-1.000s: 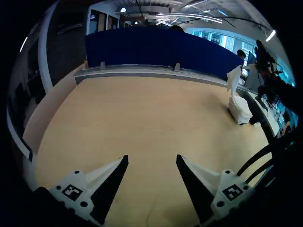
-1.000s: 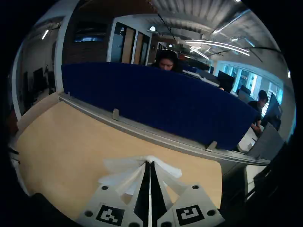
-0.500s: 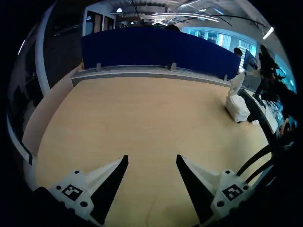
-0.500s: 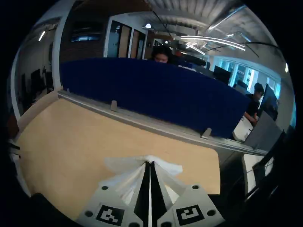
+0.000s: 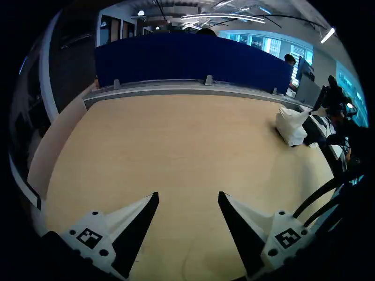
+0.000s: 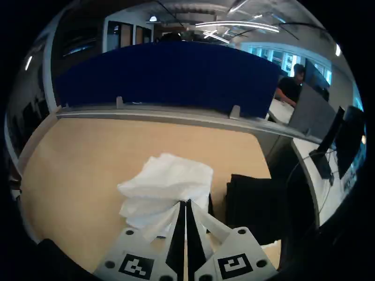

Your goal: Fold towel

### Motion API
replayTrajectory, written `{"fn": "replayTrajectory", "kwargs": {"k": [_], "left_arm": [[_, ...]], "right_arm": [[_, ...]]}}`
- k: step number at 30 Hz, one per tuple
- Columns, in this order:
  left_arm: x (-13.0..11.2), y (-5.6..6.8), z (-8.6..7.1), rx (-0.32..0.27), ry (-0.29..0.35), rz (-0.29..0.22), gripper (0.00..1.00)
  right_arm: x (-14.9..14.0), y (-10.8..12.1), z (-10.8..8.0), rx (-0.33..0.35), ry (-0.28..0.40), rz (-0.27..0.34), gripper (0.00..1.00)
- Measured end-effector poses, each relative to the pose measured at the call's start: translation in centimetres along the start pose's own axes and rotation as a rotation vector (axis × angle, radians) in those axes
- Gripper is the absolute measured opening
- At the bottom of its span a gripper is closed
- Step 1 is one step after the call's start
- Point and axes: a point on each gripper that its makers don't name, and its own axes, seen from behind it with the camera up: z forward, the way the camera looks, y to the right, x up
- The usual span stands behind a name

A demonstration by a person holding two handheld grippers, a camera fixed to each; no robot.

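Desk (image 5: 178, 140): pale wood top, with a blue partition (image 5: 187, 56) along its far edge.
Towel (image 6: 164, 180): white and bunched in a heap, at the desk's far right edge in the left gripper view.
Right gripper (image 6: 185, 202): fingers pressed together, clamped on the towel's near edge, with the heap just beyond the tips.
Left gripper (image 5: 187, 194): fingers spread apart over the near wood, well apart from the towel.
Beside the towel: a black object (image 6: 251, 201) just to its right.
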Motion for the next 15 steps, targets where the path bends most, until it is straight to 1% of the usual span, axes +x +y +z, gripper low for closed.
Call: {"fn": "replayTrajectory", "kwargs": {"k": [5, 11, 15], "left_arm": [[-0.2, 0.1, -0.1, 0.001, -0.004, 0.004, 0.94], [-0.5, 0.2, -0.4, 0.006, -0.006, 0.006, 0.94], [-0.7, 0.2, -0.6, 0.013, -0.007, 0.004, 0.94]], "right_arm": [[-2.8, 1.0, 0.6, -0.028, -0.039, 0.042, 0.04], [-6.0, 1.9, 1.7, -0.079, -0.097, 0.084, 0.04], [-7.7, 2.1, 2.4, -0.099, -0.129, 0.114, 0.04]]}}
